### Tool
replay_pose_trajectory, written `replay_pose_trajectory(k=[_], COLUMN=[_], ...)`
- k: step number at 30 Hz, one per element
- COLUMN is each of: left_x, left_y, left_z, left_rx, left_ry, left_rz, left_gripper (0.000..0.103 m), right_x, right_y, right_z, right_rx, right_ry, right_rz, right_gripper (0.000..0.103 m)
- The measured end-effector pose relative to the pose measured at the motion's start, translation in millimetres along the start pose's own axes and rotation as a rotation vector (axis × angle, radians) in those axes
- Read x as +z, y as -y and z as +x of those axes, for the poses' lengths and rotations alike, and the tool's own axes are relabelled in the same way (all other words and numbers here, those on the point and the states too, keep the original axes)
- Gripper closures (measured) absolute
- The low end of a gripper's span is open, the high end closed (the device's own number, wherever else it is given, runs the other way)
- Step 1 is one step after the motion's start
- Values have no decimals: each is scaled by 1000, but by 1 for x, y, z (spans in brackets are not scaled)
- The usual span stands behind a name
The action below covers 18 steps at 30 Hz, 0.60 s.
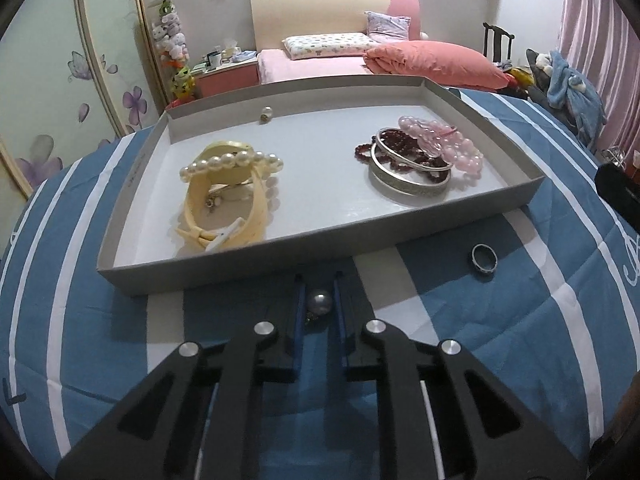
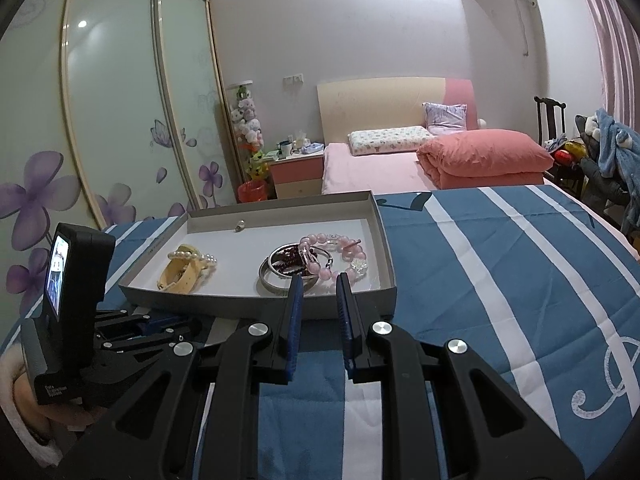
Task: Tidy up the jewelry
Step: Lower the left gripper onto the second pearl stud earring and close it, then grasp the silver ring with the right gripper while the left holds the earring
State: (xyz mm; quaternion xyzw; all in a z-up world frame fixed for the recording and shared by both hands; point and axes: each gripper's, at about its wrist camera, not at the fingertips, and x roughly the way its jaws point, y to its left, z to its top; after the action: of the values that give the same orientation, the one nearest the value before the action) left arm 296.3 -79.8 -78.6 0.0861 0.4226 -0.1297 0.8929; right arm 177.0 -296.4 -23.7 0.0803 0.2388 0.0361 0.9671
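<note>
My left gripper [image 1: 319, 280] is low over the blue striped bedspread, just in front of the grey tray [image 1: 248, 264]. A grey pearl earring [image 1: 319, 302] sits between its blue pads, which look closed on it. A dark ring [image 1: 484, 261] lies on the bedspread to the right. In the tray are a yellow watch with a pearl bracelet [image 1: 230, 184], silver bangles with dark red and pink bead bracelets [image 1: 420, 156], and a small pearl piece [image 1: 265, 114] at the back. My right gripper [image 2: 320, 280] is open and empty, hovering before the tray's [image 2: 280, 304] near right corner.
The left gripper's body and camera [image 2: 72, 300] show at the left of the right wrist view. Beyond the bedspread [image 2: 500, 280] are a pink bed [image 2: 380, 164], a nightstand [image 2: 296, 172], sliding wardrobe doors and a chair with clothes [image 2: 600, 152].
</note>
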Motion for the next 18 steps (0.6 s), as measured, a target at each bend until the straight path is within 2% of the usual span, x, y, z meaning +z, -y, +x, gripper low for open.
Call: replay_pose_trajectory(k=[18], left_x=[1], left_y=[-3], left_z=[-2], left_rx=[8], left_ry=[-1], left_rz=[-11], left_gripper=[89], right_x=[-5], right_y=[0], right_z=[4], right_rx=[6], right_ry=[-19], right_rz=[3], right_gripper=[85])
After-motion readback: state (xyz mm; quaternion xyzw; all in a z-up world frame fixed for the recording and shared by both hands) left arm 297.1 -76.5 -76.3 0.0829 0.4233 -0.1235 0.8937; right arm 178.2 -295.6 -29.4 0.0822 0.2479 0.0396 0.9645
